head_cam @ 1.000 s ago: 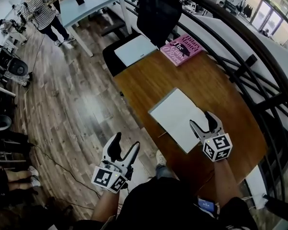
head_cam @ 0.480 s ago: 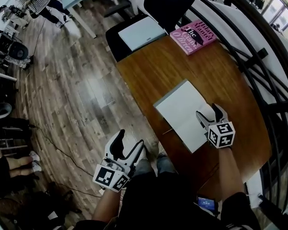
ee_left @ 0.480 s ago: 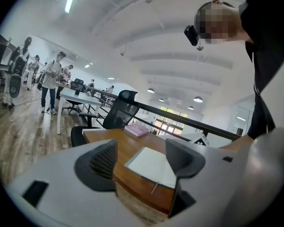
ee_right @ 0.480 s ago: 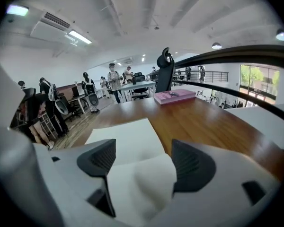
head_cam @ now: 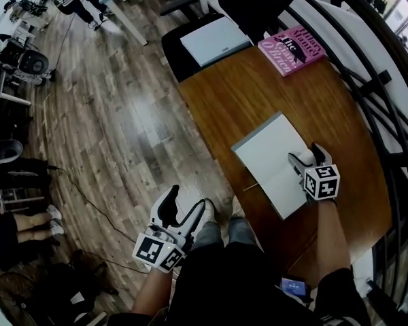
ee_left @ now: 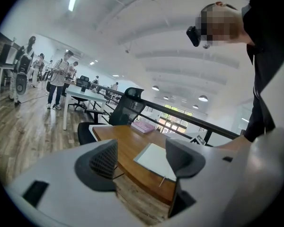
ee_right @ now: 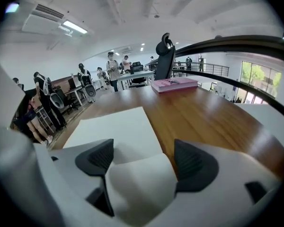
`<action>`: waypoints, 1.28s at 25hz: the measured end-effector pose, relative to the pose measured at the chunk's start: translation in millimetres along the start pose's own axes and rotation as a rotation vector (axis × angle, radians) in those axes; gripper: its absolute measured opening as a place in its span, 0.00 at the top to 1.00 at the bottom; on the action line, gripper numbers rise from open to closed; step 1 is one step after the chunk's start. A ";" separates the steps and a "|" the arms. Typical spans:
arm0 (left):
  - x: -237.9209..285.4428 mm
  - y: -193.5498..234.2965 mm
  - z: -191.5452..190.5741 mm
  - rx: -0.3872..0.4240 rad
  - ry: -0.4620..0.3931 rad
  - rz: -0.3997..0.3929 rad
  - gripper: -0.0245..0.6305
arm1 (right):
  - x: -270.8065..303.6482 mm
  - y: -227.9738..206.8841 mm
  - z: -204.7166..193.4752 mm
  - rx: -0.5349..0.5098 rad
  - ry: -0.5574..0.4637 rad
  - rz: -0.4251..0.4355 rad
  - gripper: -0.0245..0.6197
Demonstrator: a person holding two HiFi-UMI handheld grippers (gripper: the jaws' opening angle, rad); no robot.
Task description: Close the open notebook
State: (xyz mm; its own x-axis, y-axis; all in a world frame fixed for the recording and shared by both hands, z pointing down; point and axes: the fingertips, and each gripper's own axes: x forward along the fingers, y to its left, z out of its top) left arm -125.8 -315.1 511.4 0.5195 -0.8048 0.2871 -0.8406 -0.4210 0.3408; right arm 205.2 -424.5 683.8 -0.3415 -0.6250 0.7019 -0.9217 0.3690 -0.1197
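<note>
Open notebook [head_cam: 268,158] lies flat near the front edge of the brown wooden table [head_cam: 238,97], white pages up. Right gripper [head_cam: 306,153] is over its right-hand page; its jaws have just been opening and now stand wide, with a curled leaf between them, unpinched. Left gripper [head_cam: 188,200] hangs over the plank floor [head_cam: 115,128], jaws apart, empty. Pink book [head_cam: 291,49] lies at the far corner, beside a black railing [head_cam: 367,73].

Notebook [head_cam: 268,156] near corner hidden; chair [head_cam: 258,2] cut off.
</note>
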 end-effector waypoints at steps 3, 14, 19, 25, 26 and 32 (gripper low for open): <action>-0.3 7.3 -0.3 -0.014 -0.001 0.007 0.49 | 3.2 0.3 -1.6 0.003 0.022 0.006 0.36; 2.7 18.0 -5.8 -0.045 0.011 -0.015 0.49 | 5.3 4.2 -6.3 0.005 0.073 0.033 0.39; 3.8 20.5 -5.4 -0.042 0.019 -0.032 0.49 | 1.6 11.8 -9.9 0.021 0.080 0.035 0.39; 4.9 26.2 -5.0 -0.037 0.023 -0.049 0.49 | 1.5 34.5 -14.4 0.020 0.074 0.022 0.39; 5.5 26.2 -5.2 -0.037 0.025 -0.053 0.49 | 1.4 38.1 -15.3 0.025 0.074 0.019 0.39; 5.8 25.5 -6.4 -0.036 0.034 -0.083 0.49 | 0.1 64.4 -19.7 0.025 0.073 0.012 0.39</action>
State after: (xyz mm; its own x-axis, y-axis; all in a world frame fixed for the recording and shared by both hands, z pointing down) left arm -143.2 -327.8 527.4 0.5927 -0.7526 0.2869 -0.7886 -0.4699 0.3965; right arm 149.5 -387.3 690.0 -0.3392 -0.5685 0.7495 -0.9221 0.3587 -0.1452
